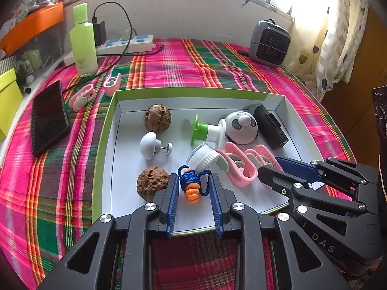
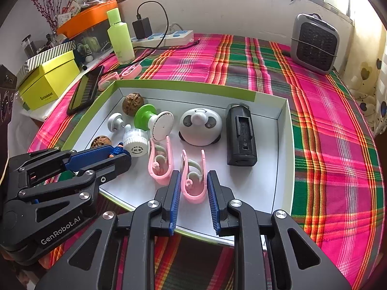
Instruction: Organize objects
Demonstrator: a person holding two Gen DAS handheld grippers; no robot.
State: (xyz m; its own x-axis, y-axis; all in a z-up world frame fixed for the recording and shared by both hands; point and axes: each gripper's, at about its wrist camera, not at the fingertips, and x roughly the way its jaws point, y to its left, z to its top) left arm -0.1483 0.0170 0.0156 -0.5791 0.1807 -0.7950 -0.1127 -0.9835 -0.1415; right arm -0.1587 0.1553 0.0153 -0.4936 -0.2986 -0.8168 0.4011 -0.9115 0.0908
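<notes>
A white tray with a green rim [image 1: 110,111] [image 2: 283,130] holds two walnuts [image 1: 157,119], a white knob [image 1: 151,145], a green-and-white spool [image 1: 205,130], a panda toy [image 2: 200,125], a black box [image 2: 240,137], a small jar [image 2: 135,141] and two pink clips. My left gripper [image 1: 192,181] is open around a blue-corded orange plug [image 1: 189,184] that lies on the tray floor. My right gripper [image 2: 192,177] is open around a pink clip [image 2: 193,181]; the other pink clip [image 2: 160,166] lies just left of it.
Outside the tray on the plaid cloth lie two more pink clips [image 1: 82,96] [image 1: 112,83], a black phone [image 1: 49,118] and a green bottle [image 1: 83,46]. A power strip [image 1: 125,44], a grey fan heater [image 1: 269,43] and a yellow box [image 2: 48,82] stand at the back.
</notes>
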